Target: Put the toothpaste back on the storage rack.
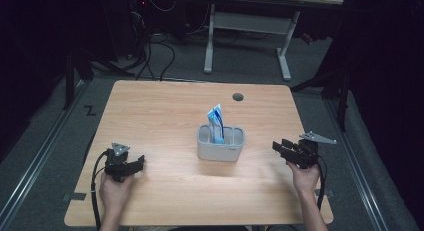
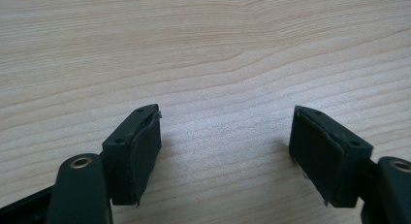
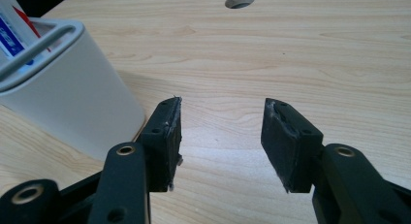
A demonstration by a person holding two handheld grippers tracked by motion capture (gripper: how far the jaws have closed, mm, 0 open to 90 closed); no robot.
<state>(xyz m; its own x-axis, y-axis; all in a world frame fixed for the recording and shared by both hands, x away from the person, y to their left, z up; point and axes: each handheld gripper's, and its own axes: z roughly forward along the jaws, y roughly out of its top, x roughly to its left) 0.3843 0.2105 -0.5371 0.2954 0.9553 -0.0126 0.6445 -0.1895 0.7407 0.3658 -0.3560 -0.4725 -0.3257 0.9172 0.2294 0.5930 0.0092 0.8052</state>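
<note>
At the lower left of the high view, the left gripper rests low over the wooden surface, held in the person's left hand. In the left gripper view its fingers stand wide apart with bare wood grain between them; nothing is held.

At the centre of the high view stands the grey caddy, a compartmented holder with a blue-and-white tube standing upright in its left compartment and leaning slightly. The right compartment appears empty. A round cable hole lies above it, well apart.

At the right of the high view, the right gripper points toward the caddy from just beside it. In the right gripper view its fingers are about half open and empty, with the caddy wall at the upper left of that frame.

Probable hazards:
- A sideways approach by the right gripper may strike the caddy wall and push or tip the holder, as nothing steadies it.
- The tube leans; a partial finger opening may clip its top and knock it aside.
- Gripping the thin crimped end may let the tube slip.
</note>
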